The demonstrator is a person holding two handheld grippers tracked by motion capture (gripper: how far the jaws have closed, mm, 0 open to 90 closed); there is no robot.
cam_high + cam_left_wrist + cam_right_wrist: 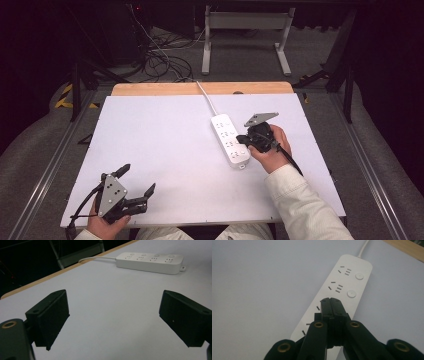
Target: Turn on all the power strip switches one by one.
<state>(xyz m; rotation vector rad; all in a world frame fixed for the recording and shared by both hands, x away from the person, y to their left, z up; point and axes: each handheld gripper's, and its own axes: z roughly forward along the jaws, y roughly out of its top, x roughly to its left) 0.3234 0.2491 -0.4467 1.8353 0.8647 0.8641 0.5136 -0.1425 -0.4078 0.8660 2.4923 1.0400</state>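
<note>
Nearest the person, at about 7 o'clock on the counter [165, 150], the left gripper [136, 181] sits in the left hand [102, 226] with its jaws spread wide and nothing between them. In the left gripper view those two black jaws frame bare white surface, and the strip [150, 262] lies well beyond them toward 1 o'clock, apart from both.

Farther out, at about 2 o'clock from the counter's middle, the right hand [272, 150] holds the right gripper [243, 139] over the near half of the strip [230, 140]. Its jaws are pressed together, with nothing pinched between them. In the right gripper view the closed tips of the right gripper [331, 300] overlap the strip [347, 280] about halfway along its length; whether they touch it I cannot tell.

There is one strip, white and oblong, lying flat with its long axis running from 5 to 11 o'clock. In the left gripper view it shows four socket groups and four round buttons. One white cord [207, 100] leaves its far end toward 11 o'clock and crosses the wooden edge [200, 88] at the back of the counter.
</note>
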